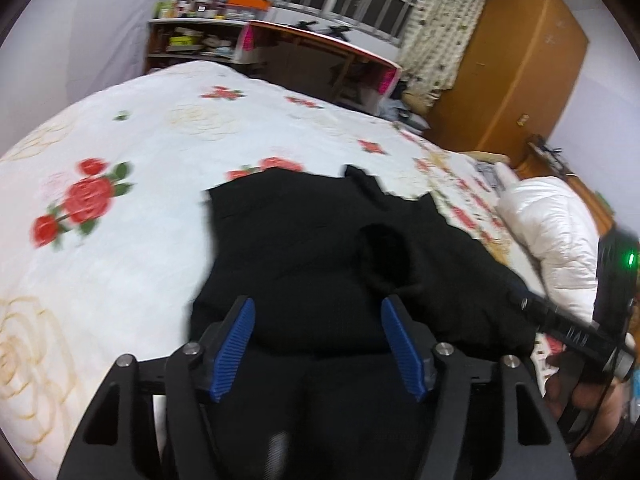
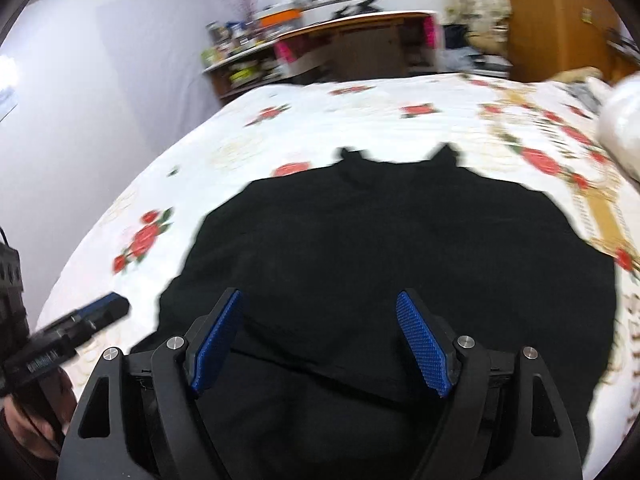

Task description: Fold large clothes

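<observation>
You have one black garment (image 1: 320, 240) lying on the rose-printed bedspread (image 1: 132, 140), partly bunched on its right side. Your two grippers hang over its near edge: the left gripper (image 1: 318, 344) is spread wide and holds nothing, and the right gripper (image 2: 320, 340) is the same. One white puffy jacket (image 1: 552, 232) lies just beside the garment.

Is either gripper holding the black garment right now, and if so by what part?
Nothing is held. The left gripper and right gripper are both open above the black garment on the bed.
</observation>
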